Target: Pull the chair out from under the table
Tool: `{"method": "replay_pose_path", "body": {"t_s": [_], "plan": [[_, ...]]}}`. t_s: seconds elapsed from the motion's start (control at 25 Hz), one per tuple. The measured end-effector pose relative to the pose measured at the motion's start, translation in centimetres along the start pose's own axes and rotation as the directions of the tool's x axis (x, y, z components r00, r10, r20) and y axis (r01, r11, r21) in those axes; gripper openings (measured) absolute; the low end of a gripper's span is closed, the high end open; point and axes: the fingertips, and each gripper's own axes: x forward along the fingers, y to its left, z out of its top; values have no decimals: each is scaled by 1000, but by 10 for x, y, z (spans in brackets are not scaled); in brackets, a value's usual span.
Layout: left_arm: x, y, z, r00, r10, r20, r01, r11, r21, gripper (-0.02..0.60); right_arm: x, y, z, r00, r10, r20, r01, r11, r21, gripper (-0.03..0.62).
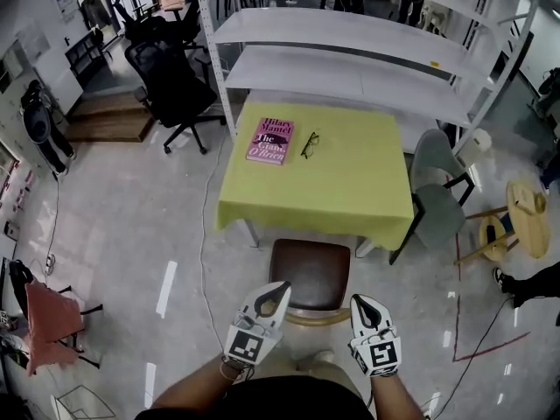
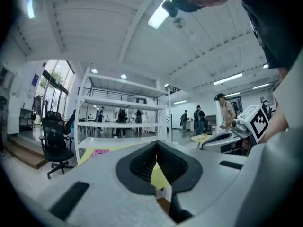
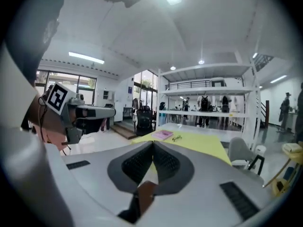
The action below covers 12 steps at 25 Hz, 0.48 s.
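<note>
The chair (image 1: 311, 269), with a brown padded seat and a curved wooden back rail, stands at the near edge of the table (image 1: 350, 191), which has a yellow-green cloth. Its seat shows in front of the cloth's edge. My left gripper (image 1: 278, 291) and right gripper (image 1: 363, 304) hover side by side above the back rail, both shut and holding nothing. In the left gripper view the jaws (image 2: 156, 157) meet, and a sliver of cloth and brown chair shows below them. The right gripper (image 3: 152, 157) points over the table (image 3: 203, 144), its jaws together.
A pink book (image 1: 270, 140) and glasses (image 1: 310, 143) lie on the table. White shelving (image 1: 350, 42) stands behind it, with a grey chair (image 1: 435, 191) and a wooden stool (image 1: 525, 217) to the right. A black office chair (image 1: 171, 81) is at back left and a red chair (image 1: 52, 322) at near left.
</note>
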Motion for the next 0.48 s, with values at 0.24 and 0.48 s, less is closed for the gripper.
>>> {"method": "replay_pose_path", "body": {"t_s": [0.24, 0.48], "plan": [[-13, 0, 69, 994, 35, 107, -36, 999, 6, 9, -19, -5, 89, 986, -33, 162, 39, 999, -37, 11], [-18, 8, 93, 990, 71, 125, -74, 997, 17, 8, -33, -11, 123, 974, -57, 221, 68, 997, -43, 11]]}}
